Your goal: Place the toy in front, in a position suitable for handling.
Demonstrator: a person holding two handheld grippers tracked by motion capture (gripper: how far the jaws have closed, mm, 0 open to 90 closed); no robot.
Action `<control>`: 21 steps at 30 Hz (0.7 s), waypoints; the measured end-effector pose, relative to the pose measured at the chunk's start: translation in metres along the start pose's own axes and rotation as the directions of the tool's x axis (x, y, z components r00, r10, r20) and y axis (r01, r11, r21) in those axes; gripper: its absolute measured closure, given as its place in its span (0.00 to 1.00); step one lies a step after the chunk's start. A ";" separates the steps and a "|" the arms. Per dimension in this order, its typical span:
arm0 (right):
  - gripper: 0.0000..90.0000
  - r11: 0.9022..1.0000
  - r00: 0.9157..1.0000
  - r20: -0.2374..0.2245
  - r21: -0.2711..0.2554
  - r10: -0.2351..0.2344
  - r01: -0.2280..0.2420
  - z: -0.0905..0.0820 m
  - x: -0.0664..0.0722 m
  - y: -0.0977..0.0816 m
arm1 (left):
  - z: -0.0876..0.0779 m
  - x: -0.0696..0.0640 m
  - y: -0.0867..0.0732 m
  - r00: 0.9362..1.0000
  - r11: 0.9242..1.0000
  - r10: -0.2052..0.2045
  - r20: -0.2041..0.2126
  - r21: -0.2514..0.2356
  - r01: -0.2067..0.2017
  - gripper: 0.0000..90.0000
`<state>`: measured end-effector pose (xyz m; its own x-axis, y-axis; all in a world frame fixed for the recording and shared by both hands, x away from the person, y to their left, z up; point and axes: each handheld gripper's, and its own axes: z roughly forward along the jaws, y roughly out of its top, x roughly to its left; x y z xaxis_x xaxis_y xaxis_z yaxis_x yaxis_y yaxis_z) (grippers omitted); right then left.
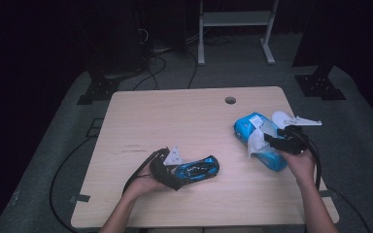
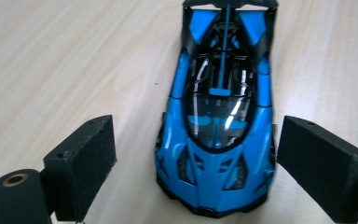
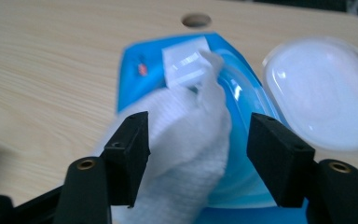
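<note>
A blue and black toy sports car (image 1: pixel 200 168) lies on the wooden table (image 1: pixel 175 121) at front centre. My left gripper (image 1: pixel 174 175) stands open around one end of it. In the left gripper view the car (image 2: pixel 216 121) lies lengthwise between the two pads, with a gap on the left side. At the right, a blue pack of wet wipes (image 1: pixel 248 126) lies with its clear lid (image 3: pixel 321 93) flipped open. A white wipe (image 3: pixel 191 140) sticks out of the pack. My right gripper (image 3: pixel 200 135) is open with the wipe between its jaws, and it sits over the pack (image 1: pixel 278 141).
A round cable hole (image 1: pixel 230 100) sits in the table near its far edge. Cables trail from both grippers over the front edge. Beyond the table are a white frame (image 1: pixel 235 19), dark stands and floor cables.
</note>
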<state>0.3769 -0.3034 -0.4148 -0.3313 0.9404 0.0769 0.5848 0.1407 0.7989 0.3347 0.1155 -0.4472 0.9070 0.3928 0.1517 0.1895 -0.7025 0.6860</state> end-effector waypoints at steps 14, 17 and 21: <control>0.98 0.992 0.997 -0.052 -0.111 0.052 -0.058 -0.010 0.000 -0.028 | 0.003 0.002 -0.009 1.000 1.000 -0.012 0.028 0.029 0.011 0.13; 0.98 0.982 0.996 -0.079 -0.181 0.037 -0.050 -0.029 0.003 -0.021 | 0.007 0.001 -0.010 1.000 0.999 -0.009 0.030 0.049 0.007 0.13; 0.98 0.971 0.995 -0.101 -0.240 -0.017 -0.008 -0.052 0.010 -0.011 | 0.009 0.000 -0.010 1.000 0.999 -0.006 0.021 0.053 0.005 0.12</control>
<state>0.3287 -0.3117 -0.3923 -0.4146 0.9016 0.1234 0.3928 0.0549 0.9180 0.3363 0.1171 -0.4603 0.9136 0.3844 0.1327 0.2133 -0.7308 0.6484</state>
